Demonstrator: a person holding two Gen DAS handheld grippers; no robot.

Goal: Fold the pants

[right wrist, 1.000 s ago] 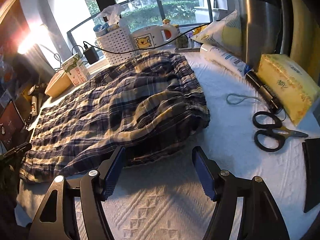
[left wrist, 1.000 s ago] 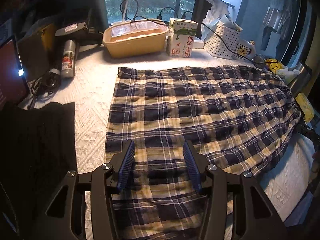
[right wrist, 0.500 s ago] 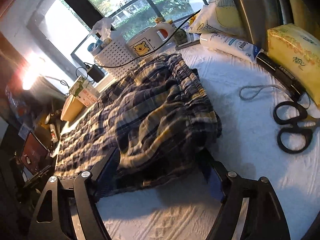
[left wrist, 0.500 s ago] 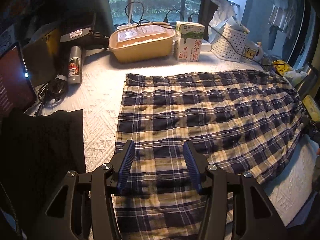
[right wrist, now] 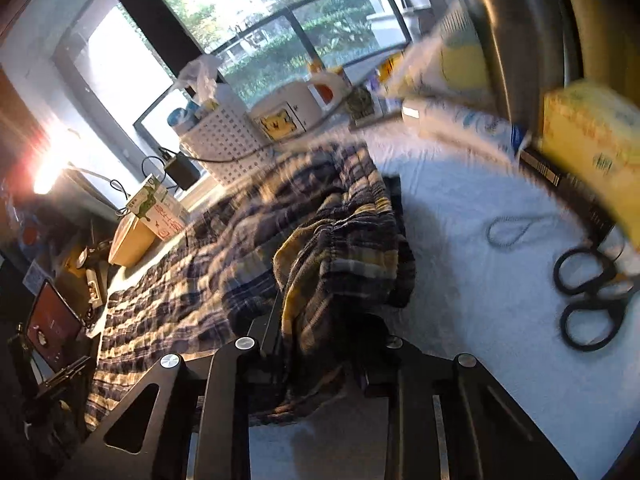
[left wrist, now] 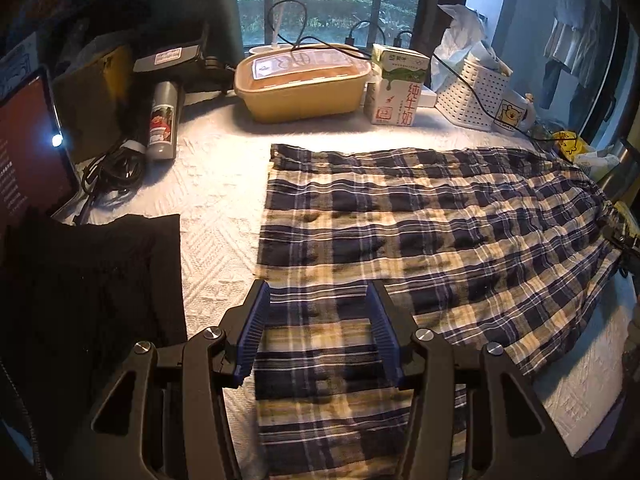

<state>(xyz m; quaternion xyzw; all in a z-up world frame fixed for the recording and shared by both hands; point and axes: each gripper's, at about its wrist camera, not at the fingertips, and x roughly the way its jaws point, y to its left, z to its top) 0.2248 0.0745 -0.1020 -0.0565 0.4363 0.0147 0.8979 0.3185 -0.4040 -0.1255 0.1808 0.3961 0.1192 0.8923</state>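
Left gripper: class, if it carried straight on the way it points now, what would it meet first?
Probably the plaid pants: the open left gripper hovers over the hem end, angled down toward the cloth. Height above it is unclear.

Opposite close views, shared pants (left wrist: 420,240)

Readable: milk carton (left wrist: 397,87) side has 纯牛奶 in red, vertical. Small print on carton top, spray can (left wrist: 162,122) label, black case sticker (left wrist: 169,56) and tablet screen (left wrist: 22,168): too small or blurred.
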